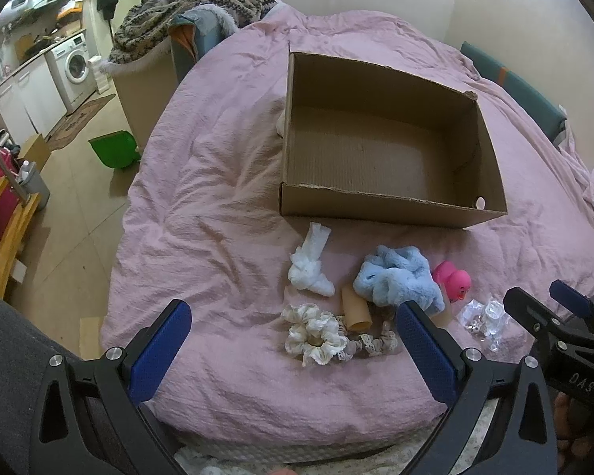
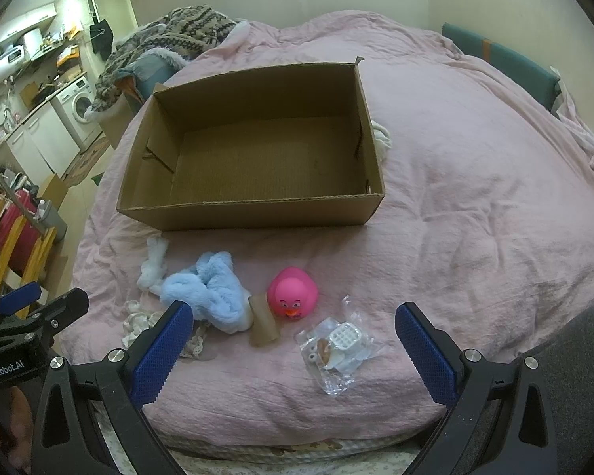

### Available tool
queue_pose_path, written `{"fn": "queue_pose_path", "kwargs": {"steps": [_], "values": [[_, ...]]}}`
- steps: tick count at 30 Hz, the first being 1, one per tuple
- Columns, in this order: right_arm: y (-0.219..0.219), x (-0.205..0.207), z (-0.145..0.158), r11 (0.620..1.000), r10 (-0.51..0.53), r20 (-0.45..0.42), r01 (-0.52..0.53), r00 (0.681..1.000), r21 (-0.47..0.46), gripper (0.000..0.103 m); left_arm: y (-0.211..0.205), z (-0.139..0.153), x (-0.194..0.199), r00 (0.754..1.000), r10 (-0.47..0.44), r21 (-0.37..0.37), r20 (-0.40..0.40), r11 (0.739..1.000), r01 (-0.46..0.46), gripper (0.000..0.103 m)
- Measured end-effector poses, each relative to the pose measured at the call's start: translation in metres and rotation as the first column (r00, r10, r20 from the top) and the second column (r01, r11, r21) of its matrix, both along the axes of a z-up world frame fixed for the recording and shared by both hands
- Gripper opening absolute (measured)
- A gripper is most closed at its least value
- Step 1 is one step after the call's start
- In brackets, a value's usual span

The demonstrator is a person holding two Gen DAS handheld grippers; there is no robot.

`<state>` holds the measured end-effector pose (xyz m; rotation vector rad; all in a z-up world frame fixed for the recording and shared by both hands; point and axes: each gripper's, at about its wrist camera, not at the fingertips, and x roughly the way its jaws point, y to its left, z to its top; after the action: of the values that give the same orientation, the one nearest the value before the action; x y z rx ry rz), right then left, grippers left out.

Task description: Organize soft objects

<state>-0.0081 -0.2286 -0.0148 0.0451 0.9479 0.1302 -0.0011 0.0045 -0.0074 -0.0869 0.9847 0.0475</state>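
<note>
My left gripper (image 1: 293, 340) hangs over the near edge of the bed (image 1: 202, 206), its blue pads spread wide with nothing between them. My right gripper (image 2: 293, 340) hangs alongside it, jaws likewise wide apart and empty.

Nearest me, framed by the left fingers, lies a cream lace scrunchie (image 1: 316, 332) with a second lace band (image 1: 376, 342) trailing off to its right. Just behind them a cardboard tube (image 1: 354, 308) lies on the pink cover, touching the fluffy blue scrunchie (image 1: 396, 279). Ahead of my right gripper sits a clear plastic bag (image 2: 338, 346) holding small white pieces. A little beyond it the pink rubber duck (image 2: 293, 293) faces me, pressed against the tube's right side. To the left of the blue fluff lies a knotted white cloth (image 1: 311, 267), apart from the rest.

Farther back an open cardboard box (image 2: 253, 209) rests on the bed, nothing inside it, with a bit of white fabric (image 2: 382, 136) showing at its far side. Beyond the bed a patterned blanket (image 1: 190, 8) is heaped up, and a washing machine (image 1: 75, 65) stands in the kitchen area
</note>
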Motion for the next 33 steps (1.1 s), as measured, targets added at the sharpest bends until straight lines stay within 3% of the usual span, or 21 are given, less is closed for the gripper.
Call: {"fn": "queue_pose_path", "kwargs": {"steps": [33], "values": [[-0.0054,0.0009,0.0007,1.0,-0.017,-0.008,0.017,1.0,0.011,0.103,-0.0032,0.0027,-0.0005,1.0,-0.009,0.014,0.003,1.0,0.009,0.103]]}}
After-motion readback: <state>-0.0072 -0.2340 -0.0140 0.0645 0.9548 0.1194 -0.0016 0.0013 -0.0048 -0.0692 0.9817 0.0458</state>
